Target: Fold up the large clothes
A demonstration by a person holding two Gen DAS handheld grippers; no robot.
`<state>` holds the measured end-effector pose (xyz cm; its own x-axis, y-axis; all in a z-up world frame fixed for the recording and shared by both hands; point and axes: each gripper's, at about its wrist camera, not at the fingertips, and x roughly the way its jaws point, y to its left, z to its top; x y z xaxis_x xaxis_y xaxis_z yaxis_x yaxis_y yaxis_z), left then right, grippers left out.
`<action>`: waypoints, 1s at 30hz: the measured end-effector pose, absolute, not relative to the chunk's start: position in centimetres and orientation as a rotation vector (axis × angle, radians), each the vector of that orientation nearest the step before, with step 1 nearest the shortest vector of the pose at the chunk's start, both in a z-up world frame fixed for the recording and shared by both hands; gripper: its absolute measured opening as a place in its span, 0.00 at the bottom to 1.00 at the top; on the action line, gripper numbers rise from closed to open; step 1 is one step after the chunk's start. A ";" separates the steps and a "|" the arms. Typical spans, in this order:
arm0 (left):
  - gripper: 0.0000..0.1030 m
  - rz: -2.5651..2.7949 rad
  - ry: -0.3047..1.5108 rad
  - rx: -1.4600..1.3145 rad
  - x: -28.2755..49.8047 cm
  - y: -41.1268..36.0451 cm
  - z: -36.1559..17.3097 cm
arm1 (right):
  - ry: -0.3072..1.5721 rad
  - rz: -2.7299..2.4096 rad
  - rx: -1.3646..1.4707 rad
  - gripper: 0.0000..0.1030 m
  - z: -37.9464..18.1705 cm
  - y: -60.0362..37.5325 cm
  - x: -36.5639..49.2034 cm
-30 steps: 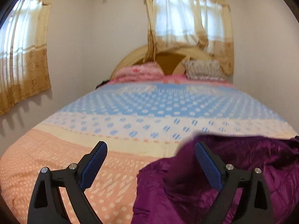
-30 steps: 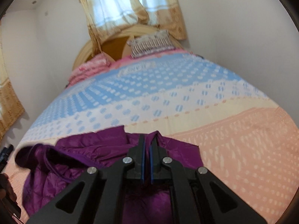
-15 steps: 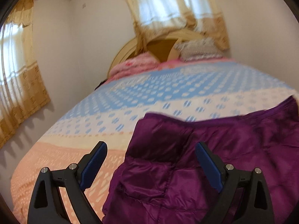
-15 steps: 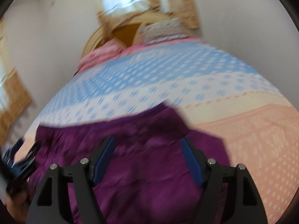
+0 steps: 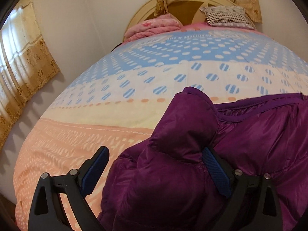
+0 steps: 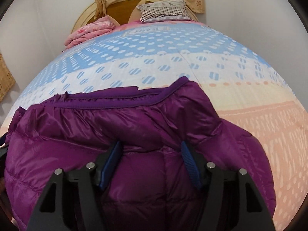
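A purple puffer jacket is lying bunched on the near end of the bed. Left tool is spread wide over one bulge; right tool is closing, padding between unpinched. Regrasping judged underway; next, firm pinches on fabric.

Purple jacket on a bedspread banded blue, white and peach with dots; pink blanket, striped pillow, gold floral curtains.
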<state>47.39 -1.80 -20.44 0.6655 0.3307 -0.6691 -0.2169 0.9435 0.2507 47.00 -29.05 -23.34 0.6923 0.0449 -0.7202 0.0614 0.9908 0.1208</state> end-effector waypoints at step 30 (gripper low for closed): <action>0.99 0.316 0.837 0.149 49.0 -1.8 -21.2 | 0.837 -0.044 0.101 0.69 -24.3 -28.5 48.7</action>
